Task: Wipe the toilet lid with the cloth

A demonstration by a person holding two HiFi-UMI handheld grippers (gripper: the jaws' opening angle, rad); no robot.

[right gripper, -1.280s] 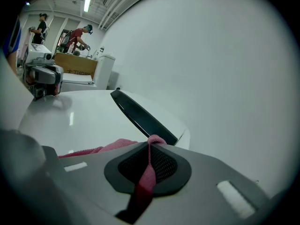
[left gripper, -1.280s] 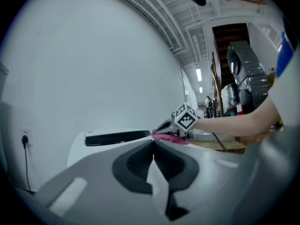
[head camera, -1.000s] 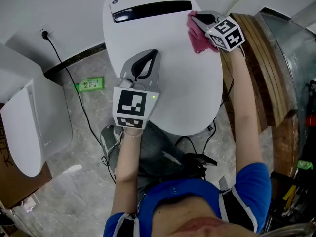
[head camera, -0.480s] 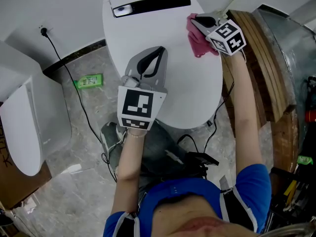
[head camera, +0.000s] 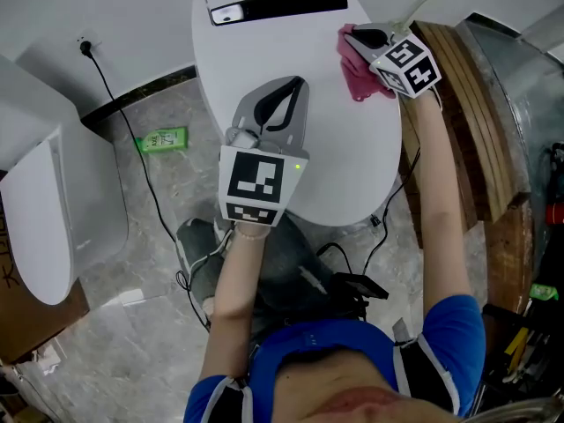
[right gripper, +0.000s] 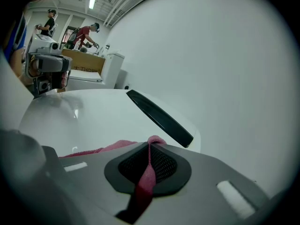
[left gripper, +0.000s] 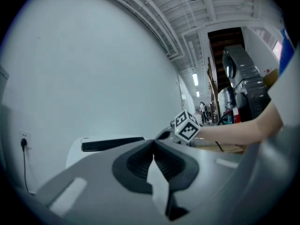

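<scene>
While the right tool (head camera: pixel 349 33) is being clamped on a thin fold of the cloth (head camera: pixel 358 72), the cloth is being held on the toilet lid (head camera: pixel 344 161), near its right rear edge. The left tool (head camera: pixel 294 84) is being held pressed together, empty, over the lid's middle. Risk: fold being dragged out by wiping friction, with hard tips then scraping the lid.
</scene>
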